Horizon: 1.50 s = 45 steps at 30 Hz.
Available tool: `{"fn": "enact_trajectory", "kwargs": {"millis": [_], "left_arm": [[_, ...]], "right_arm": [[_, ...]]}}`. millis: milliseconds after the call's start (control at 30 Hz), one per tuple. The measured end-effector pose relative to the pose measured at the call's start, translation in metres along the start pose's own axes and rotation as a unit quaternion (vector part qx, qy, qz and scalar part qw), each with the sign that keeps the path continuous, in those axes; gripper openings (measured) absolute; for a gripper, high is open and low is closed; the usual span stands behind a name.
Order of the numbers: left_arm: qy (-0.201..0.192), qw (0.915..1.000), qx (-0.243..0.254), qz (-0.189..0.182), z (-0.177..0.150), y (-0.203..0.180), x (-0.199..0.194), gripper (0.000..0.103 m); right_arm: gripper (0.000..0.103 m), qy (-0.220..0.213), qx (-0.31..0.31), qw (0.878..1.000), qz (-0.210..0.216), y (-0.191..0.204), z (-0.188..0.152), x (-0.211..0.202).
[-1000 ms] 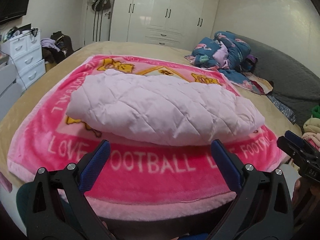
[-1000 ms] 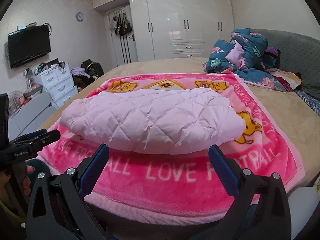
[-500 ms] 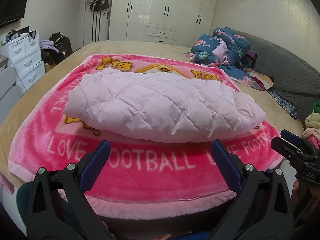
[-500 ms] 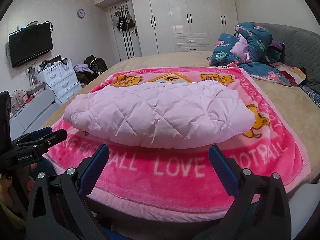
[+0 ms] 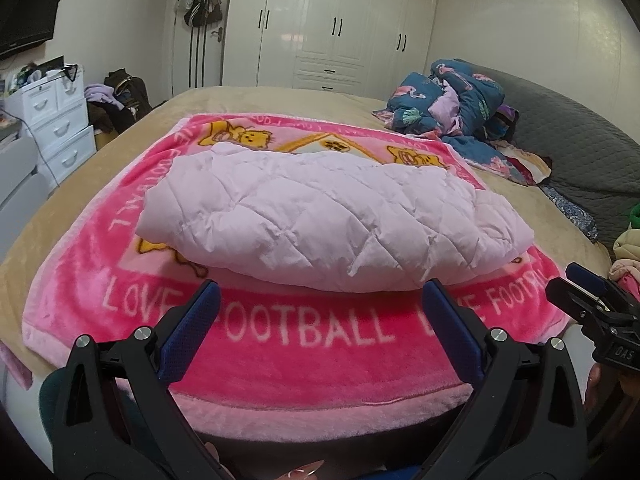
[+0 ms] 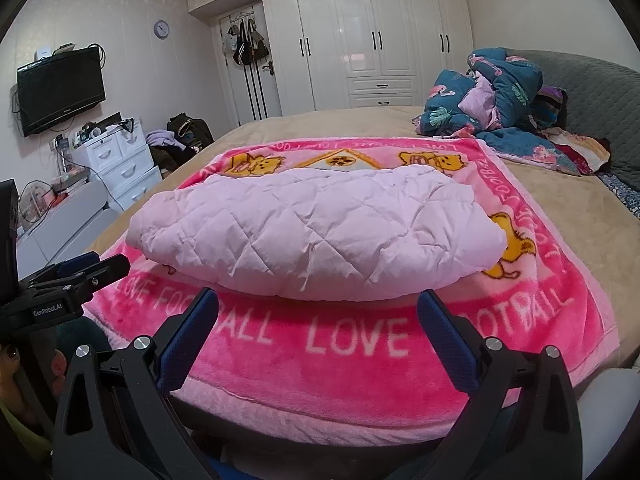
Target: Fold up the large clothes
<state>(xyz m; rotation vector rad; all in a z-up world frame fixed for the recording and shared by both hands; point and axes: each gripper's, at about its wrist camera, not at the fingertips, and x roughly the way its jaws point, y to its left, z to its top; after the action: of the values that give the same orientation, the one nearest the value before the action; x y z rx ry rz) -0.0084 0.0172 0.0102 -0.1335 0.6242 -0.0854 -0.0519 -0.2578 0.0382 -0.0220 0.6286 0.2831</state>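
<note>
Puffy quilted pink jacket folded on plush blanket.
Your left gripper and right gripper fingers gape wide, empty.

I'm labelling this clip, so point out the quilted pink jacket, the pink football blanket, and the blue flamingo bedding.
quilted pink jacket [image 5: 320, 220], left wrist view, top middle.
pink football blanket [image 5: 304, 364], left wrist view, near band.
blue flamingo bedding [image 6: 508, 96], right wrist view, heap's middle.

Blanket strip before the folded jacket lies bare. Bedding heap blocks the bed's far right corner.
</note>
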Motion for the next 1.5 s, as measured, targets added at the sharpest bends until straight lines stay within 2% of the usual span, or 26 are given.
{"fn": "enact_trajectory", "kwargs": {"millis": [1500], "left_arm": [[-0.002,1.0,0.006,0.003,0.0016,-0.0005,0.0015,0.094]], "right_arm": [[0.099,0.0,0.003,1.0,-0.003,-0.0028,-0.0009,-0.001]]}}
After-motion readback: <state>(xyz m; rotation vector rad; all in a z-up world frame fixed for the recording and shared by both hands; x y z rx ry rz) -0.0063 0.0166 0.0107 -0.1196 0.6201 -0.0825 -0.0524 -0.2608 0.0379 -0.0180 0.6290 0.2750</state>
